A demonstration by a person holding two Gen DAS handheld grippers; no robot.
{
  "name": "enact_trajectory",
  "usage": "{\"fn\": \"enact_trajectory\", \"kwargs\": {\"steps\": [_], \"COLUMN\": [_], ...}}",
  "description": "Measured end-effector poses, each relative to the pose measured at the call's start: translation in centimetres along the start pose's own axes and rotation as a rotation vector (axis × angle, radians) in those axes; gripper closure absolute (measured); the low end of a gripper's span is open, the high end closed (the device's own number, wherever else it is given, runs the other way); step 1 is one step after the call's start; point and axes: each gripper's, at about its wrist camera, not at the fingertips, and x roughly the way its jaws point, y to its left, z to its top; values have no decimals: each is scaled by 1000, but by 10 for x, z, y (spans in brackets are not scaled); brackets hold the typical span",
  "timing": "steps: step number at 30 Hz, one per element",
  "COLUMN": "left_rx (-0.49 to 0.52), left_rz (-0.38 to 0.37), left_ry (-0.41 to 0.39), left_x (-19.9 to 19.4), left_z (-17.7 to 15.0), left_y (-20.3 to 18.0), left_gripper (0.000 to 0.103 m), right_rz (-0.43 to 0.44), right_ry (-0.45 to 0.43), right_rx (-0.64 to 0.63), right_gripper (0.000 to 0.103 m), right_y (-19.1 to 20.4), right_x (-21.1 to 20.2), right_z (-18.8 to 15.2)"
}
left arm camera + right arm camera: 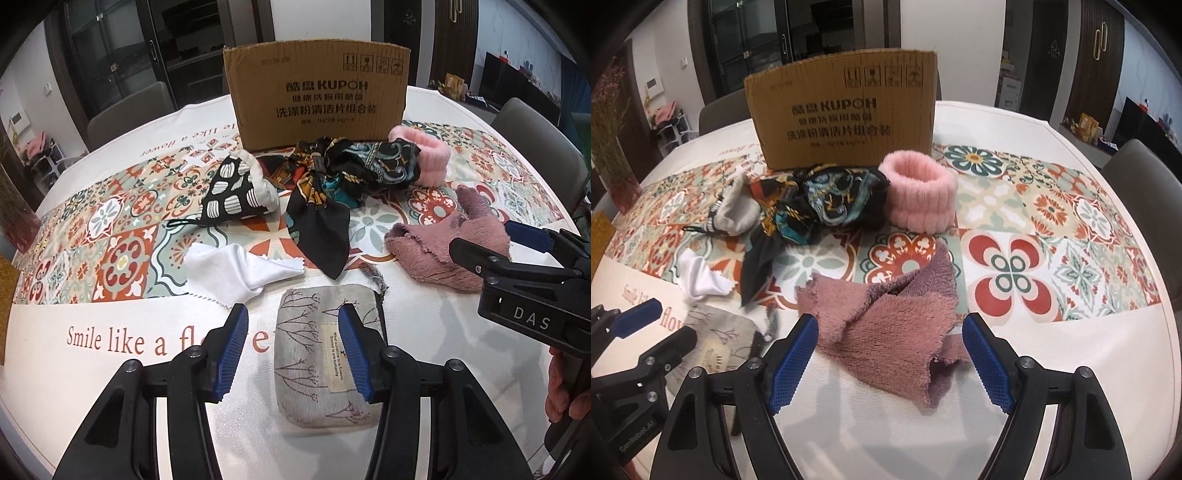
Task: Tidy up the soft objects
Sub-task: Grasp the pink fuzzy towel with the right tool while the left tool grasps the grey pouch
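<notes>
Reaching stage: your left tongs (pixel 291 350) straddle the grey pouch (pixel 328 354) unclamped near the tabletop's (pixel 1052 369) front edge; right tongs (pixel 890 362) gape around the mauve cloth (pixel 886 332). Next: squeeze, lift toward cardboard box (pixel 842 110).

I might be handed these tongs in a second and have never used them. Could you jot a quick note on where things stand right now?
Left tongs: open, nothing held, over the left part of the grey pouch.
Right tongs: open wide, nothing held, the mauve fleece cloth lies between the pads.
On the table: white cloth, black-and-white pouch, patterned scarf and pink fluffy band, all in front of the cardboard box.
Done: nothing visibly sorted; the inside of the box is hidden.
Left: pick up every soft item, probably into the box.
</notes>
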Motion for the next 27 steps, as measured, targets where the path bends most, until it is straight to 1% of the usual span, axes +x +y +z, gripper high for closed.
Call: {"fn": "enact_trajectory", "kwargs": {"steps": [10, 16, 18, 19, 21, 22, 23, 24, 26, 27], "left_rx": [-42, -50, -55, -56, -55, -55, -57, -61, -69, -70], "left_rz": [-36, -53, -55, -58, -56, -58, -56, -55, -55, -54], "left_ry": [57, 61, 58, 58, 54, 54, 54, 51, 48, 47], "left_x": [25, 32, 33, 33, 33, 33, 33, 32, 30, 29], "left_z": [-7, -6, -6, -7, -7, -7, -6, -6, -5, -4], "left_y": [3, 3, 3, 3, 2, 2, 2, 2, 3, 4], "left_gripper": [63, 67, 71, 72, 79, 81, 87, 90, 94, 95], "right_rz": [15, 24, 31, 30, 38, 42, 47, 57, 67, 72], "right_ry": [30, 16, 15, 14, 18, 22, 29, 34, 34, 32], "right_rx": [-25, -41, -39, -39, -43, -46, -50, -53, -57, -61], "right_gripper": [22, 23, 23, 26, 36, 44, 51, 53, 63, 66], "right_y": [4, 6, 6, 6, 7, 7, 8, 9, 11, 11], "right_x": [23, 24, 24, 23, 23, 23, 24, 24, 23, 22], "right_z": [-5, -5, -5, -5, -5, -5, -6, -6, -6, -6]}}
